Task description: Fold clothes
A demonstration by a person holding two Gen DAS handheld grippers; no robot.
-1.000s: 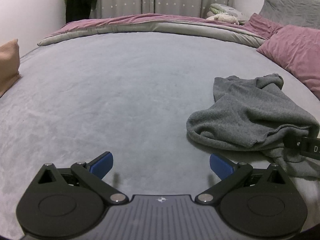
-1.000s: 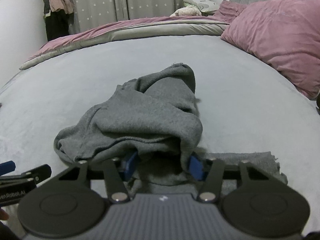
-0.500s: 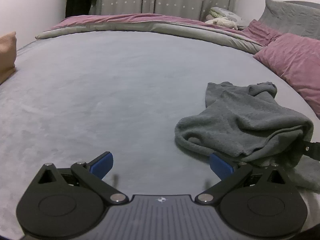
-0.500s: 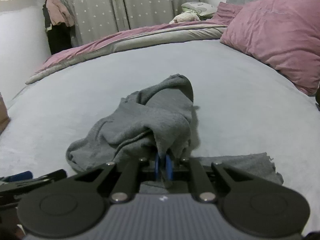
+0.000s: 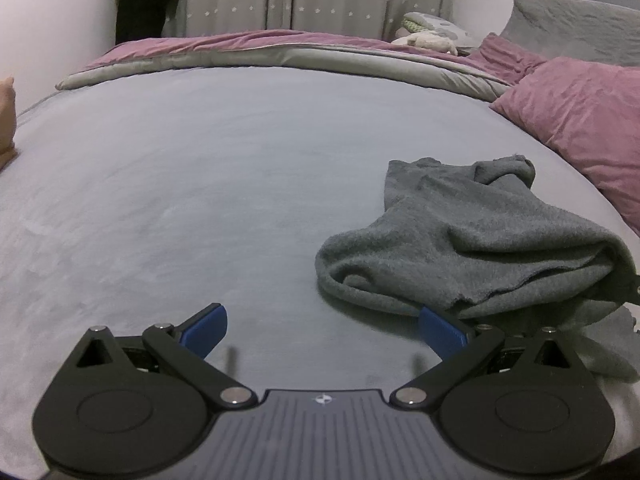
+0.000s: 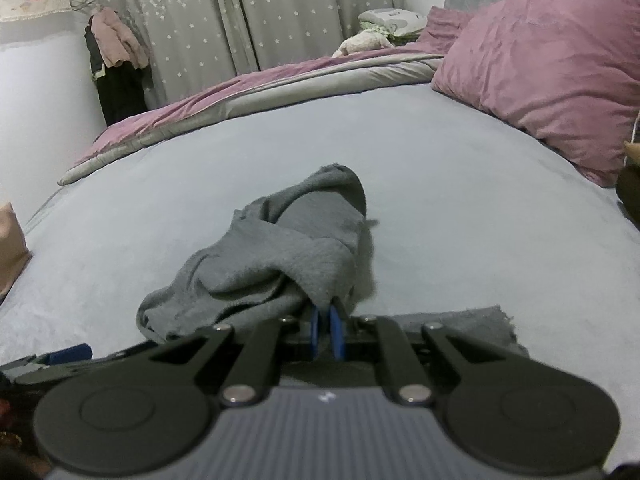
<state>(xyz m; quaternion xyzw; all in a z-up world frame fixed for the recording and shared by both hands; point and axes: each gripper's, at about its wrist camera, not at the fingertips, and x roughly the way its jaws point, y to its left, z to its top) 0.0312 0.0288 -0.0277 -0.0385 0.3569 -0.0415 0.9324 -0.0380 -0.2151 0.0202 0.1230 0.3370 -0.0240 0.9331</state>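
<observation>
Our left gripper (image 5: 322, 330) hangs spread wide over the grey-blue bedspread (image 5: 200, 184), its right blue pad touching the near edge of the crumpled grey knit garment (image 5: 472, 240). Through the right wrist view, our right gripper (image 6: 326, 330) pinches that garment's (image 6: 280, 264) near fold, lifting it.

A grey bed (image 5: 200, 184) is seen, on which a crumpled grey garment (image 5: 472, 240), pink pillows (image 5: 580, 120) and a folded duvet (image 5: 280, 54) are laid.

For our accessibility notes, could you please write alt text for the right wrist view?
The right hand-held gripper, its blue pads shut, pinches a fold of a crumpled grey knit garment lying on a grey-blue bedspread. A pink pillow lies at right, star-print curtains hang behind, and the left hand-held gripper shows at lower left.
</observation>
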